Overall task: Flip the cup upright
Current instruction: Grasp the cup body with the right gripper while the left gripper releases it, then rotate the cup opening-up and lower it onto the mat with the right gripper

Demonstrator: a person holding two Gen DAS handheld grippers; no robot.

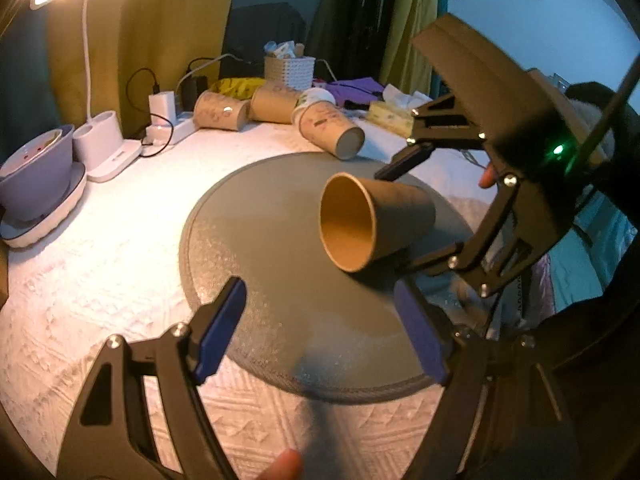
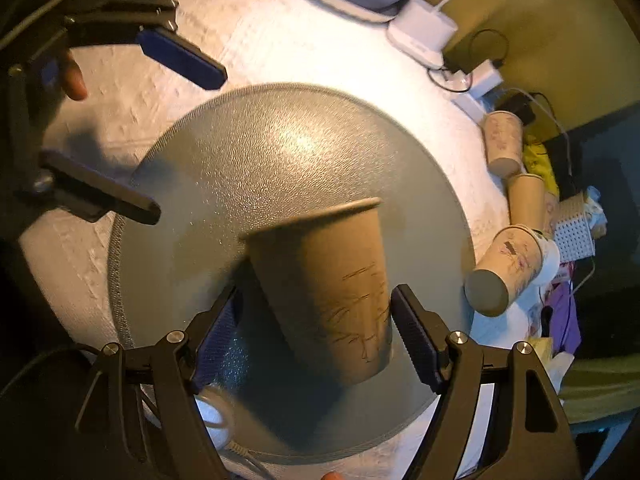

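Grey mat [image 2: 224, 160] under cup [image 2: 332, 292]; only right wrist shows its scribbles.

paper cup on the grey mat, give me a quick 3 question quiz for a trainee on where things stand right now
1. True or false: the paper cup on the round grey mat stands upright.
2. Fill in: the left hand-held gripper hovers over the mat with its jaws ____ and nothing between them.
3. Which has the cup between its fingers? A) left hand-held gripper B) right hand-held gripper C) neither

Key
1. False: it lies on its side.
2. Open.
3. B: its fingers stand on either side of the cup near the base, with a gap showing on one side.
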